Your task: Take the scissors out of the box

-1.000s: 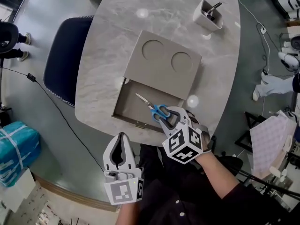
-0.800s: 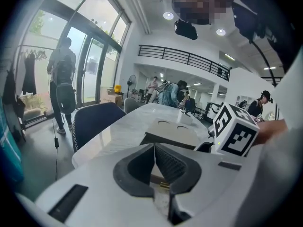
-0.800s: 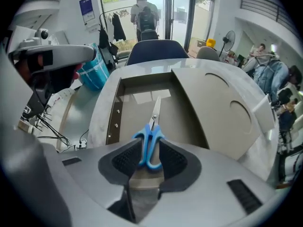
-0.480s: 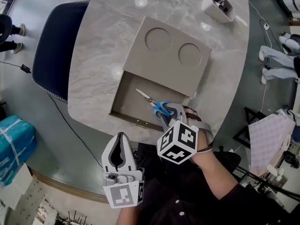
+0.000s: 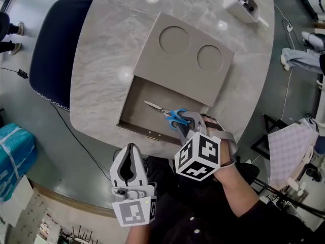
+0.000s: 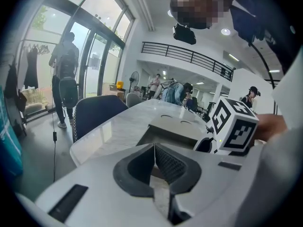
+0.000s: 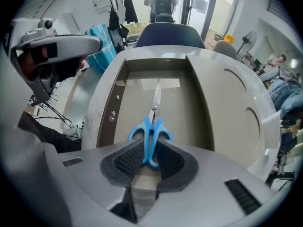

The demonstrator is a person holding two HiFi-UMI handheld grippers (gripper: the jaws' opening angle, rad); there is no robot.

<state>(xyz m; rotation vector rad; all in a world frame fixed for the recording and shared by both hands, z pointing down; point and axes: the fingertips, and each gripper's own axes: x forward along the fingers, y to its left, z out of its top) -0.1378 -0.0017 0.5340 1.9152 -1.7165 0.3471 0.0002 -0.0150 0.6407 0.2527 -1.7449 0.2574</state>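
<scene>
Closing just lately, the right gripper (image 5: 185,127) has its jaws over the scissors' (image 5: 167,115) blue handles in the open box (image 5: 133,99); the left gripper (image 5: 131,147) hangs off the table (image 5: 106,44) edge. Left gripper view: jaws together, empty. Right gripper view: the pads (image 7: 127,159) press both sides of the handles, and the blades lie flat on the box floor.

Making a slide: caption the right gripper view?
Right claw, jaws just closing, pinches the blue scissors by the handles inside the open box.
</scene>
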